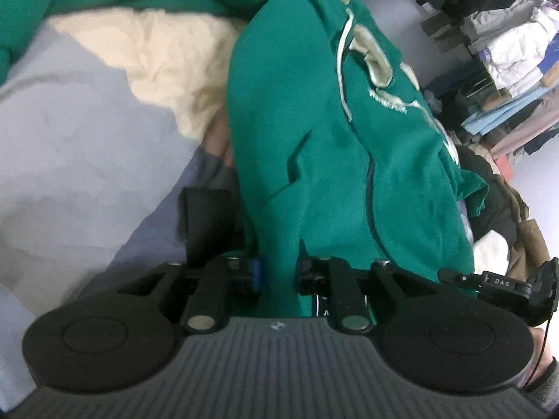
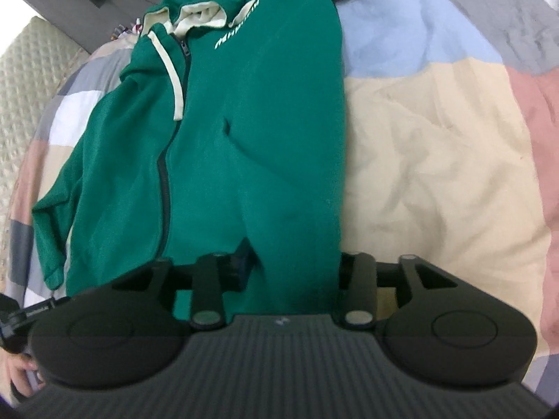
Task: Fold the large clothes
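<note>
A green zip-up hoodie (image 2: 251,132) with a cream hood lining and cream drawcords lies lengthwise on the bed, partly folded. Its lower hem runs between the jaws of my right gripper (image 2: 293,248), which stand wide and open over it; the fingertips are hidden by cloth. In the left wrist view the same hoodie (image 1: 314,146) is bunched and draped, with a fold passing through my left gripper (image 1: 258,206). That gripper's left finger (image 1: 208,220) shows beside the cloth and the right finger is buried under it. The jaws look slightly parted, not pinching.
The hoodie rests on a patchwork bedspread (image 2: 436,146) of cream, blue, grey and pink. A quilted headboard (image 2: 24,80) stands at the far left. Stacked and hanging clothes (image 1: 506,56) fill the right side. A hand (image 2: 17,366) holds the gripper's grip.
</note>
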`<move>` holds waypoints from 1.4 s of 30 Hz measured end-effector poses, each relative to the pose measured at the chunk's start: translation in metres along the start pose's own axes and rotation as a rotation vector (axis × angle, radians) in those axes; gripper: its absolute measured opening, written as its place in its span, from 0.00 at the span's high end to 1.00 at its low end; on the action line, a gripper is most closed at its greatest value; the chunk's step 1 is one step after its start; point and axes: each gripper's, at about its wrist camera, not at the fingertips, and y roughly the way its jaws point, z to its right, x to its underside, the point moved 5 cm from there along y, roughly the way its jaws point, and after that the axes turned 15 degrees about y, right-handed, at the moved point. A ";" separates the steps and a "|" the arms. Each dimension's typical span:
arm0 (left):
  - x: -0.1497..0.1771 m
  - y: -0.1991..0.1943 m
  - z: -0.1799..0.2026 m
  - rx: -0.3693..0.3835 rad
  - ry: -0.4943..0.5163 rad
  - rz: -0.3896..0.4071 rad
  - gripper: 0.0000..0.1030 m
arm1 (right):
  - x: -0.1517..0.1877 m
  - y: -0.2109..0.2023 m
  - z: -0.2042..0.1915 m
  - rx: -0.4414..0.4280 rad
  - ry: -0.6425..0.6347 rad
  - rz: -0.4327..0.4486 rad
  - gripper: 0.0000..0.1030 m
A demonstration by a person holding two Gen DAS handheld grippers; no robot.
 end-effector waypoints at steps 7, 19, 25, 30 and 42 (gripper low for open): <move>-0.018 -0.050 0.022 -0.193 0.182 0.228 0.44 | -0.010 -0.030 -0.008 -0.002 -0.067 0.192 0.37; -0.015 -0.029 0.066 -0.181 0.348 0.268 0.43 | 0.018 -0.027 -0.075 -0.062 -0.438 0.323 0.37; -0.010 -0.001 0.059 -0.246 0.374 0.198 0.44 | 0.032 0.011 -0.083 0.041 -0.500 0.246 0.38; -0.003 0.021 0.046 -0.300 0.378 0.093 0.44 | 0.038 0.034 -0.075 0.150 -0.560 0.203 0.38; 0.000 0.025 0.044 -0.310 0.378 0.095 0.41 | 0.020 0.026 -0.064 0.039 -0.357 0.169 0.38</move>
